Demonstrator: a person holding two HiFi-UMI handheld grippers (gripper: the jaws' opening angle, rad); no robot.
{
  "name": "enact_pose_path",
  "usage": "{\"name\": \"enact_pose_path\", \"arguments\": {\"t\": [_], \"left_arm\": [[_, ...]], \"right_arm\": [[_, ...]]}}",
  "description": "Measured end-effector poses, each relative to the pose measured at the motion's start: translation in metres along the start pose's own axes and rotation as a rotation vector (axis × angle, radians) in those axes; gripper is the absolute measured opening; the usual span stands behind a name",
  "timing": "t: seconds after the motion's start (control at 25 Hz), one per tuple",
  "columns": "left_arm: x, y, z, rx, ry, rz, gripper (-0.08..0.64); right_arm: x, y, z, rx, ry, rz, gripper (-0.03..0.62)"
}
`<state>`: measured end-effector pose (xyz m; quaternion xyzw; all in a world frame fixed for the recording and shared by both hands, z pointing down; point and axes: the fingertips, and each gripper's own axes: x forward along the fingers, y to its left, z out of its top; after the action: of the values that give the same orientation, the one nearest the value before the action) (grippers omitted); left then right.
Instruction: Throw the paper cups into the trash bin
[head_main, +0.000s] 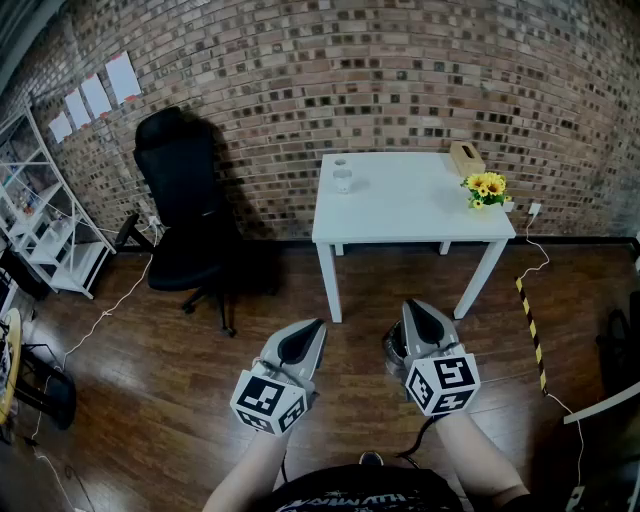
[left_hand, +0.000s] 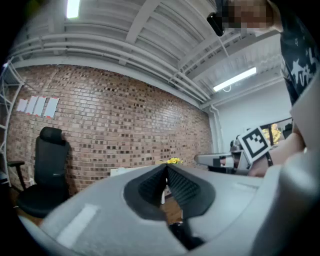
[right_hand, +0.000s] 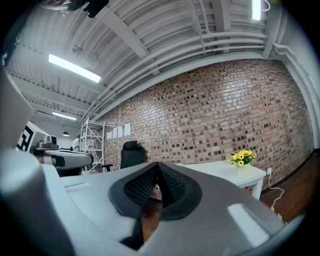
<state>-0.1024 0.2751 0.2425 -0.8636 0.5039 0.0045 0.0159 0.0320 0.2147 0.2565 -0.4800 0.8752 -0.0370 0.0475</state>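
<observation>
A small pale cup (head_main: 343, 176) stands near the back left corner of the white table (head_main: 410, 215), far ahead of both grippers. No trash bin shows in any view. My left gripper (head_main: 318, 322) and right gripper (head_main: 412, 303) hang side by side over the wooden floor, close to the person and short of the table. Both point level toward the brick wall. The left gripper (left_hand: 166, 167) has its jaws together at the tips with nothing between them. The right gripper (right_hand: 158, 164) is likewise shut and empty.
A black office chair (head_main: 185, 210) stands left of the table. On the table's right end sit a sunflower bunch (head_main: 484, 187) and a tan tissue box (head_main: 466, 157). A white shelf rack (head_main: 45, 215) fills the far left; cables (head_main: 100, 315) and striped tape (head_main: 531, 320) lie on the floor.
</observation>
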Motion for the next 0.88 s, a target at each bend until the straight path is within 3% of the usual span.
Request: {"name": "enact_pose_path", "arguments": {"t": [0.44, 0.68, 0.88], "left_arm": [[0.023, 0.024, 0.007, 0.014, -0.025, 0.062, 0.005], [0.056, 0.080, -0.016, -0.001, -0.035, 0.046, 0.005], [0.098, 0.146, -0.013, -0.004, -0.052, 0.017, 0.005]], "right_arm": [[0.032, -0.027, 0.003, -0.001, -0.008, 0.032, 0.007], [0.081, -0.034, -0.014, -0.030, 0.000, 0.006, 0.007], [0.147, -0.037, -0.005, -0.045, -0.047, -0.037, 0.008]]}}
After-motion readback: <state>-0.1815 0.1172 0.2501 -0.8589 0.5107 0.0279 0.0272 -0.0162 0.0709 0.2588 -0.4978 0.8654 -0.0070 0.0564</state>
